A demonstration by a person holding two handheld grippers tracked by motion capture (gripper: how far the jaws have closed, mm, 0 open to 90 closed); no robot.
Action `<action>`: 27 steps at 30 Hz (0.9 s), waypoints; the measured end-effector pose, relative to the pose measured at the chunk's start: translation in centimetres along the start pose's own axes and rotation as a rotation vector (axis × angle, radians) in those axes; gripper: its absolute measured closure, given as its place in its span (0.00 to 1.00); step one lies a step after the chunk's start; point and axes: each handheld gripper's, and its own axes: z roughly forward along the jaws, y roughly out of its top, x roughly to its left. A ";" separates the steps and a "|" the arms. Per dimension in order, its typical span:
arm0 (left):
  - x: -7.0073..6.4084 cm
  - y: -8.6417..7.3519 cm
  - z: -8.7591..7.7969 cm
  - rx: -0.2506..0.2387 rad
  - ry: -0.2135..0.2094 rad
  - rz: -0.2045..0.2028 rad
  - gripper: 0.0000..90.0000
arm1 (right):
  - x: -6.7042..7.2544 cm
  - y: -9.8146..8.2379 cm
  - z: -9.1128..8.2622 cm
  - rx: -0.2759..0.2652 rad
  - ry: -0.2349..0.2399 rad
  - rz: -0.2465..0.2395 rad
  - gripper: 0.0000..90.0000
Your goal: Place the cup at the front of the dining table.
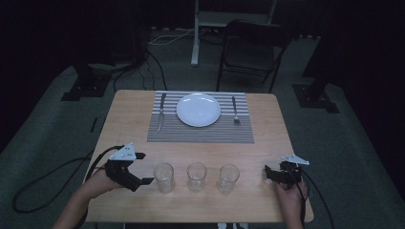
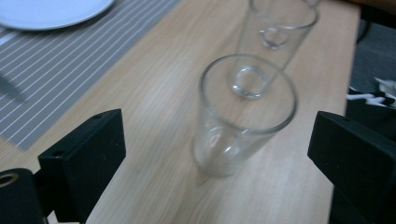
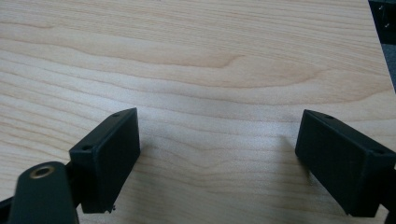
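Three clear empty glasses stand in a row near the table's front edge: left point(image 1: 164, 177), middle point(image 1: 196, 176) and right point(image 1: 228, 178). My left gripper point(image 1: 144, 168) is open just left of the left glass, pointing at it. In the left gripper view that glass point(image 2: 243, 116) stands upright a short way ahead of the wide-apart jaws point(image 2: 219, 154), untouched, with the middle glass point(image 2: 275, 28) behind it. My right gripper point(image 1: 267, 174) rests open to the right of the right glass. Between its jaws point(image 3: 219, 154) lies bare wood.
A striped grey placemat point(image 1: 200, 131) at the far side of the wooden table point(image 1: 129, 124) carries a white plate point(image 1: 198, 109), a knife point(image 1: 161, 112) on its left and a fork point(image 1: 235, 109) on its right. A folding chair point(image 1: 253, 47) stands beyond the table.
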 end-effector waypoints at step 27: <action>-2.7 6.6 6.6 0.153 -0.089 0.123 0.07 | 0.0 0.0 0.0 0.000 0.000 0.000 0.15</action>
